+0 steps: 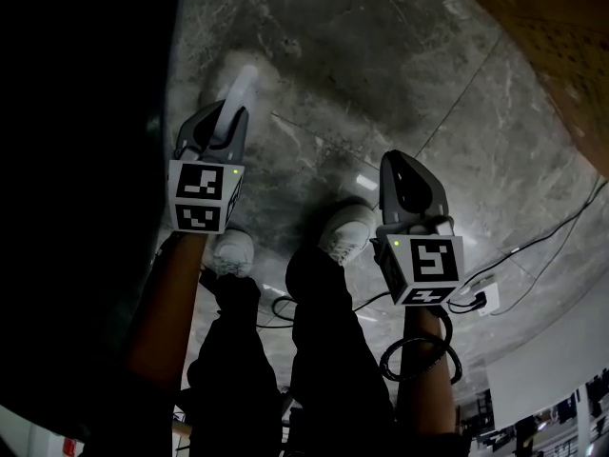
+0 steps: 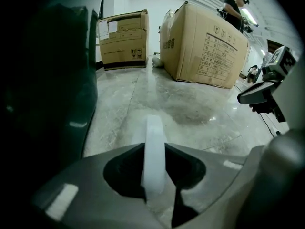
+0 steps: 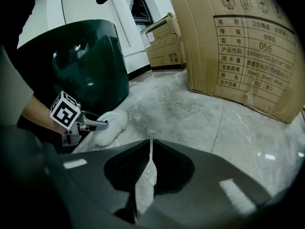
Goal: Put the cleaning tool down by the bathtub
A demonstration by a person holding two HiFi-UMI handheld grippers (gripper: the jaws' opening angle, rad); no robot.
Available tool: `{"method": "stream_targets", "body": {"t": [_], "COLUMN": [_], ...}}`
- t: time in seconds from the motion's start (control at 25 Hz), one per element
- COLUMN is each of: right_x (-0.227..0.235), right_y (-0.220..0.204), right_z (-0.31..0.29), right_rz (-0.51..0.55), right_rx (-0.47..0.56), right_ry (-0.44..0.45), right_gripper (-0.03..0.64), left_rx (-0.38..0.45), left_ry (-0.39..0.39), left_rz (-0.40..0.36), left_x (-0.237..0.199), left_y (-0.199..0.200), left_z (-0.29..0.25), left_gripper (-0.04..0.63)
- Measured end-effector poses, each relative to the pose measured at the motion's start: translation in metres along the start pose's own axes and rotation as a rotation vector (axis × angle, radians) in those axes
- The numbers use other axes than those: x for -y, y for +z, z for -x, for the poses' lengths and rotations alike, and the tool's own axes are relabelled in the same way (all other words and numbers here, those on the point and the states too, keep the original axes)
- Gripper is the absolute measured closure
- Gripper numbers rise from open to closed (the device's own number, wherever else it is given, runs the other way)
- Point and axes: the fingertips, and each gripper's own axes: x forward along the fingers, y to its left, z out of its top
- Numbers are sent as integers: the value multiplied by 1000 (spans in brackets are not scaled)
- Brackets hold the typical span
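Observation:
The cleaning tool (image 1: 244, 86) is white, with a flat handle (image 2: 154, 149) and a fluffy head (image 3: 112, 123). My left gripper (image 1: 228, 114) is shut on the handle, which runs forward between its jaws (image 2: 154, 175). The head sits low over the marble floor, close beside the dark green bathtub (image 3: 78, 63); whether it touches the floor I cannot tell. The tub fills the left of the head view (image 1: 86, 160) and of the left gripper view (image 2: 50, 85). My right gripper (image 1: 398, 165) hangs to the right, shut and empty, its jaws meeting in a thin line (image 3: 150, 144).
Two cardboard boxes, a large one (image 2: 205, 46) and a smaller one (image 2: 123, 39), stand on the floor ahead. A person (image 2: 233, 11) stands behind the large box. Cables (image 1: 519, 255) lie by my feet (image 1: 344, 228). Grey marble floor (image 1: 381, 74) stretches between tub and boxes.

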Motion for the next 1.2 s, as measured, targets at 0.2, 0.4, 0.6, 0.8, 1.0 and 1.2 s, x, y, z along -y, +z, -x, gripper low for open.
{"method": "stream_targets", "body": {"t": [0.2,0.4,0.6,0.8,1.0,1.2], "right_x": [5,0,-12,-27,-37,-53], "right_y": [2,9,20,39,60,77], "right_z": [13,26,40,59,82,106], "right_rz": [-13,-23,-9,-17,-21,-21], "right_rx": [-1,4,15,21,43,62], "right_ry": [-14,-23,-15,-1,-1,-5], "right_gripper": [591,586,583,581,581,581], "left_rx": [4,7,17,9,9,4], "left_ry": [-13,-16,-9,-3,4,7], "left_rz": [-18,-49,-42,-39,-30,-29], "left_x": [5,4,2,7,18,26], "left_y": [7,16,28,39,49,60], "left_z": [8,22,42,68,100,134], "left_gripper": [456,448,448,468,495,521]}}
